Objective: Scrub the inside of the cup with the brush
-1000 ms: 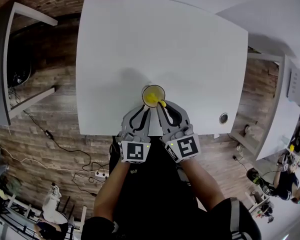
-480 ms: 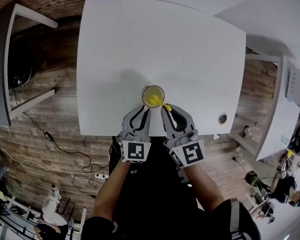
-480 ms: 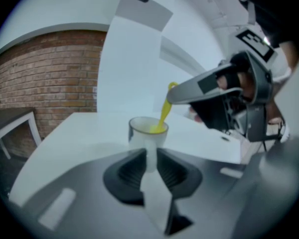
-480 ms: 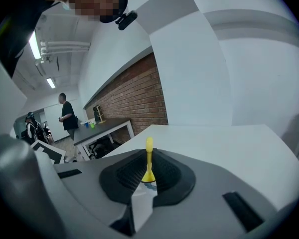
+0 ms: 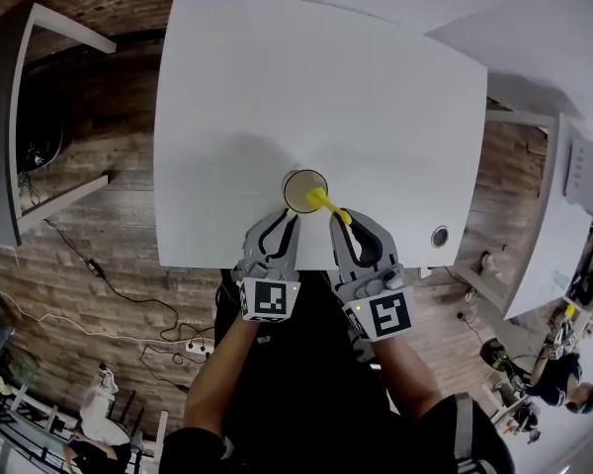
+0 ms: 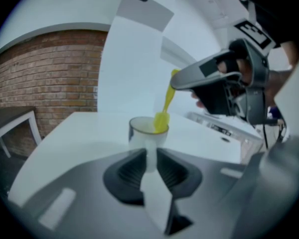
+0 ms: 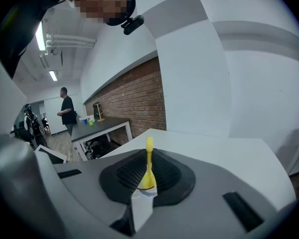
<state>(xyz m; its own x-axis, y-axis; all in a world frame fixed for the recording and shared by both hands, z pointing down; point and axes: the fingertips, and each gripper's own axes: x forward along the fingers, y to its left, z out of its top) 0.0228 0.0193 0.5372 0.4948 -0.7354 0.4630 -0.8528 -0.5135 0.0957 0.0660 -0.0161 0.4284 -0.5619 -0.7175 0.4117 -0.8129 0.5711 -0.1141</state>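
Observation:
A small pale cup (image 5: pixel 302 192) stands near the front edge of the white table (image 5: pixel 277 77). My left gripper (image 5: pixel 290 216) is shut on the cup's near side, and a white part of the cup (image 6: pixel 148 133) sits pinched between the jaws. My right gripper (image 5: pixel 339 216) is shut on the handle of a yellow brush (image 5: pixel 327 205). The brush (image 6: pixel 163 112) slants down from the right gripper (image 6: pixel 175 81), and its head hangs at the cup's right rim. In the right gripper view the brush (image 7: pixel 149 166) points straight out from the jaws and the cup is hidden.
A round cable hole (image 5: pixel 441 234) is in the table's front right corner. A dark side table (image 5: pixel 40 97) stands to the left, another white desk (image 5: pixel 573 196) to the right. Cables and a power strip (image 5: pixel 200 343) lie on the wooden floor. People stand far off (image 7: pixel 67 111).
The brush head has come up out of the cup, where it was a second ago. My right gripper has drawn back and to the right. The left gripper and cup stayed put.

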